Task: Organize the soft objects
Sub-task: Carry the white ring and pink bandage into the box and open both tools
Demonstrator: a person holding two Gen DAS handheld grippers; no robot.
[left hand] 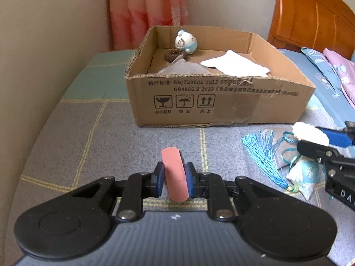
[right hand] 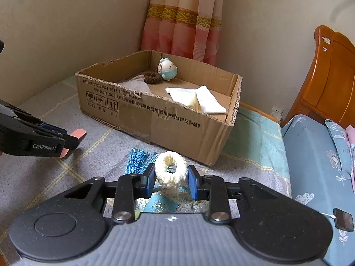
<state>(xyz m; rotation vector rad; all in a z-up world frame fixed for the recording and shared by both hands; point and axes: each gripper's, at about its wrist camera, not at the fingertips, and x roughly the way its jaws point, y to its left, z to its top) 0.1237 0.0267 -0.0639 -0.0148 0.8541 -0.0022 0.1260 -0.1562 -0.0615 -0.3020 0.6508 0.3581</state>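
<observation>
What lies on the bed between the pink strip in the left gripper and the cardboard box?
Nothing: in the left wrist view only bare bedspread separates the pink strip from the cardboard box.

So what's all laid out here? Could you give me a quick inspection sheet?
Surface: checked bedspread.
Job's things: cardboard box holding a plush toy, white cloth, grey cloth and brown ring; blue tassel sachet on the bed.
Clutter: nothing seen.
Grippers: left gripper shut on a pink strip; right gripper around a white scrunchie.
Cables: nothing seen.
Surroundings: curtain, wooden headboard, floral bedding.
</observation>
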